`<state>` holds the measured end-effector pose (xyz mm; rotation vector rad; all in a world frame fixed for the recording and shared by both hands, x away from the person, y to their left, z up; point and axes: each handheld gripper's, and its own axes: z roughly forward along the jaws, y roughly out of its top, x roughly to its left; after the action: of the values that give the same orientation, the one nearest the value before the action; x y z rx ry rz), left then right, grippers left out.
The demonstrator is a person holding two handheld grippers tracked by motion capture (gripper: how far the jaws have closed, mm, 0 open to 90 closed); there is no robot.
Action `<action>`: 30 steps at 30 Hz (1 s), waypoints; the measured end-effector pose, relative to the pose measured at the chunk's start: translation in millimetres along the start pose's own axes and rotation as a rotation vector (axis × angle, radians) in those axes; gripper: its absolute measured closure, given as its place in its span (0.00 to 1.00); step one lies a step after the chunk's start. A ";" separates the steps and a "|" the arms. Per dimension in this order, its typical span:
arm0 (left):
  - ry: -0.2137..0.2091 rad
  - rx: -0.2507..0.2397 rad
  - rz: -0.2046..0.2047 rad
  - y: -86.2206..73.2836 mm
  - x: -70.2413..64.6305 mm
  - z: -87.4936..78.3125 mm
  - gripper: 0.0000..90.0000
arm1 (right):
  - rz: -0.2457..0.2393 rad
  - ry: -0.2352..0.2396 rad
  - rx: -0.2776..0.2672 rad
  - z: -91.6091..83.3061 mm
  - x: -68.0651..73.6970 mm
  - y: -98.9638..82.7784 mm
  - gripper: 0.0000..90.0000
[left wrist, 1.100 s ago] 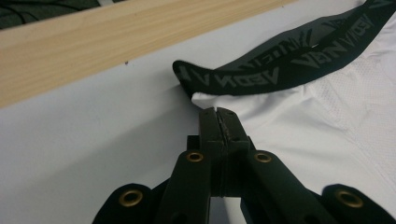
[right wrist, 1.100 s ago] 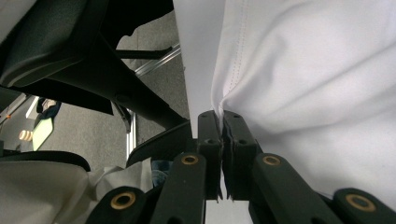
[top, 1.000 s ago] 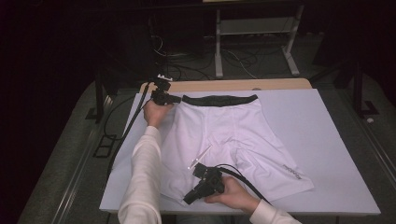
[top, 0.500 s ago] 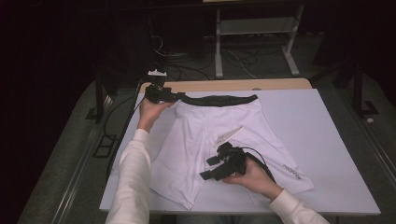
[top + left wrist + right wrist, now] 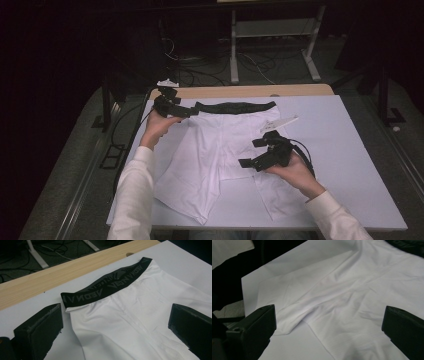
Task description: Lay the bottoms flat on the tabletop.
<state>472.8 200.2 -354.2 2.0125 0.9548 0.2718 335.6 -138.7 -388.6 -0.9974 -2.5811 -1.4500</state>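
White shorts with a black waistband lie spread on the pale surface, waistband near its far wooden edge; bare room lies to the right. Left tongs stand wide at the waistband's left corner, gripping nothing. Right tongs, also wide and empty, hover over the right leg, having moved rightward and farther up since half a second ago.

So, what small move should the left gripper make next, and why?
Probably ease the left gripper forward and shut it on the black waistband corner. Its jaws stand open, empty, just short of that corner, and the white shorts lie flat, ungripped.
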 end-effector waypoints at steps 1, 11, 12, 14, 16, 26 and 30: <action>-0.005 -0.006 0.001 -0.7 -1.3 -0.8 0.00 | 0.004 -0.008 -0.008 -4.2 -3.1 -0.6 0.00; -0.026 -0.049 0.022 -9.5 -14.7 -14.5 0.00 | 0.047 -0.077 -0.058 -34.0 -26.0 -16.2 0.00; -0.028 -0.054 0.020 -10.7 -16.0 -16.1 0.00 | 0.050 -0.082 -0.060 -35.6 -27.3 -18.1 0.00; -0.028 -0.055 0.027 -12.9 -19.7 -19.3 0.00 | 0.051 -0.094 -0.060 -38.7 -29.9 -21.4 0.00; -0.034 -0.065 0.033 -15.7 -22.8 -22.4 0.00 | 0.053 -0.105 -0.062 -41.7 -31.7 -24.3 0.00; -0.053 -0.090 0.046 -35.7 -34.5 -32.2 0.00 | 0.078 -0.148 -0.081 -52.6 -40.7 -39.0 0.00; -0.069 -0.108 0.057 -45.6 -42.9 -35.1 0.00 | 0.080 -0.163 -0.082 -56.8 -41.8 -46.0 0.00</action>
<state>401.6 206.3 -362.2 1.9399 0.8241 0.2769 328.2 -221.1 -404.2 -1.2644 -2.5728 -1.5262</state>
